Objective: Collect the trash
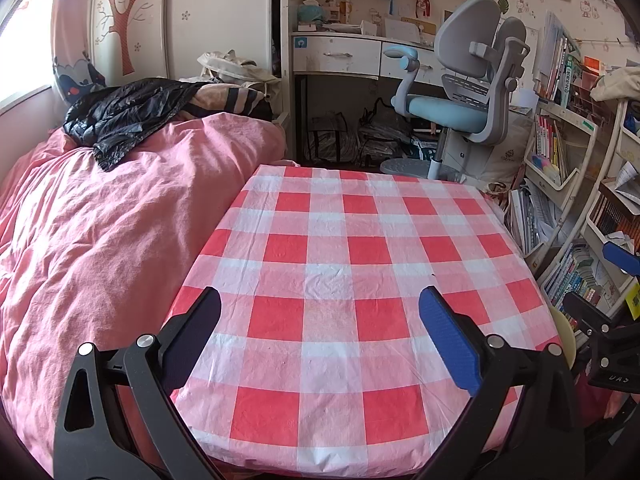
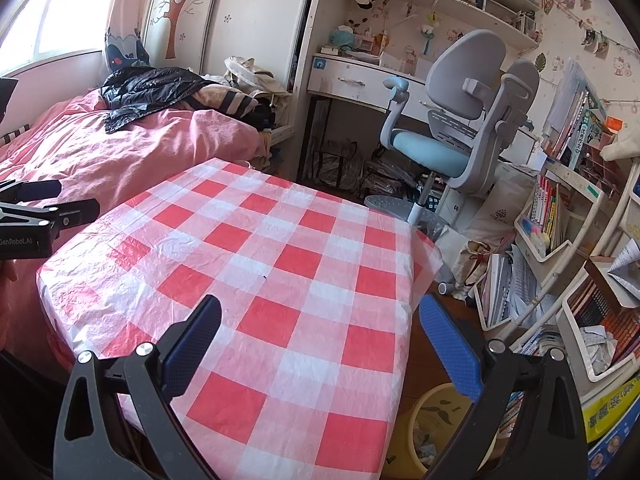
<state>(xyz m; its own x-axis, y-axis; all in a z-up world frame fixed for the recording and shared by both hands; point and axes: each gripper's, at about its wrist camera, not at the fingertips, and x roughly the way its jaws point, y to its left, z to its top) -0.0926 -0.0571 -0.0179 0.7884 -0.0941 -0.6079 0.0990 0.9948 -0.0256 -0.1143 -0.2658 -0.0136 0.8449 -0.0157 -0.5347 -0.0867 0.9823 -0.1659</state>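
Both tools (image 1: pixel 320 332) (image 2: pixel 320 336) agape, empty — yellow bin (image 2: pixel 436 412) beside table (image 2: pixel 256 264) holds scraps.

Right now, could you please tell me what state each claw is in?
Left claw: open, holding nothing.
Right claw: open, holding nothing.

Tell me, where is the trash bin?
The yellow trash bin sits on the floor at the checkered table's right edge, low in the right wrist view, behind the right gripper.
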